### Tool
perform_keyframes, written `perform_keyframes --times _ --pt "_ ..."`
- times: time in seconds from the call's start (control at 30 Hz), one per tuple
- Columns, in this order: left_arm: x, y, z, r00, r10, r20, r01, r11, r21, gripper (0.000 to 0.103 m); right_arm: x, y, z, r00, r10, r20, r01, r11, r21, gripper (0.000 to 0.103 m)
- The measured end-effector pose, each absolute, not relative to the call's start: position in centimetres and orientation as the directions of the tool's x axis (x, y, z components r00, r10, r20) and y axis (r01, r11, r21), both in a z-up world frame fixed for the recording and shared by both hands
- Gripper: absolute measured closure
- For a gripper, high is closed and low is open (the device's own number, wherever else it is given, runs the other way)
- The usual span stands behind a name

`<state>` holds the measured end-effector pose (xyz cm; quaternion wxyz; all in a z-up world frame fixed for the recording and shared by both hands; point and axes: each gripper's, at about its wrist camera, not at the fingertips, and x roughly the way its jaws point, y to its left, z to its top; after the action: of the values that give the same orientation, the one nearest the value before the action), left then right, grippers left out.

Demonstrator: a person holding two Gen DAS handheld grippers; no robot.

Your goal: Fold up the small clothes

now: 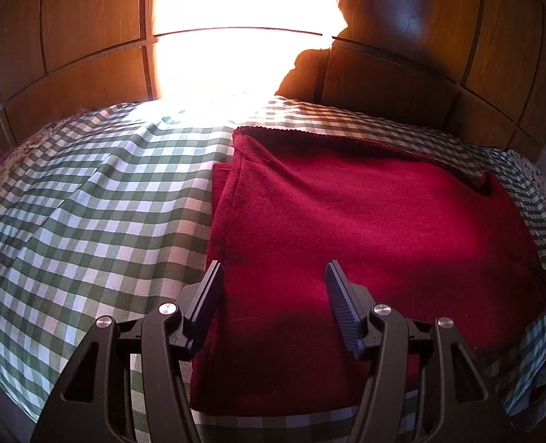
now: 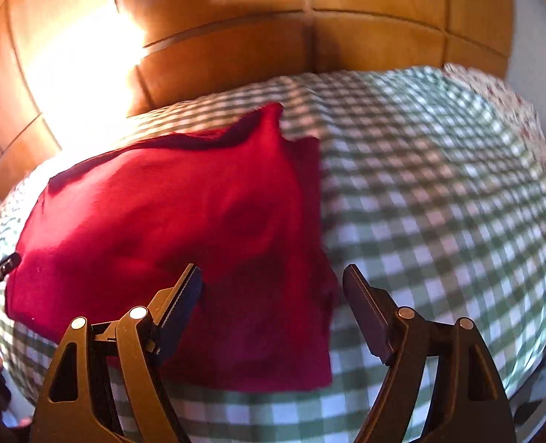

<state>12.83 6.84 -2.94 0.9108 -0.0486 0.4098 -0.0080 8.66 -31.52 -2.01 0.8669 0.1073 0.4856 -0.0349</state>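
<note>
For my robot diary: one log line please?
dark red fleece garment: folded, on green checked cloth | left gripper: open | right gripper: open

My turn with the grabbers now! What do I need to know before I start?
Left gripper: open, holding nothing, over the near left part of the red garment.
Right gripper: open, holding nothing, over the garment's near right corner.
The garment lies on the checked cloth, already folded at least once: layered edges show on its left side and near end.
Left to do: judge whether it needs another fold; the far edge looks a bit rumpled, so smoothing it may help.
</note>
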Motion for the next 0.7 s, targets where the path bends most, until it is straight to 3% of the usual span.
perform_keyframes --times 0.23,0.7 --pt "12.1 8.0 -2.9 0.669 -0.024 -0.743 -0.049 0.996 -0.077 0.04 8.2 -32.1 -3.2 0.509 0.107 -0.854 0.186 0.955 0.231 0.037" --pt "11.2 11.4 -4.0 0.646 -0.012 -0.763 -0.114 0.987 -0.113 0.04 8.3 -31.3 -3.1 0.503 0.106 -0.858 0.149 0.967 0.207 0.065"
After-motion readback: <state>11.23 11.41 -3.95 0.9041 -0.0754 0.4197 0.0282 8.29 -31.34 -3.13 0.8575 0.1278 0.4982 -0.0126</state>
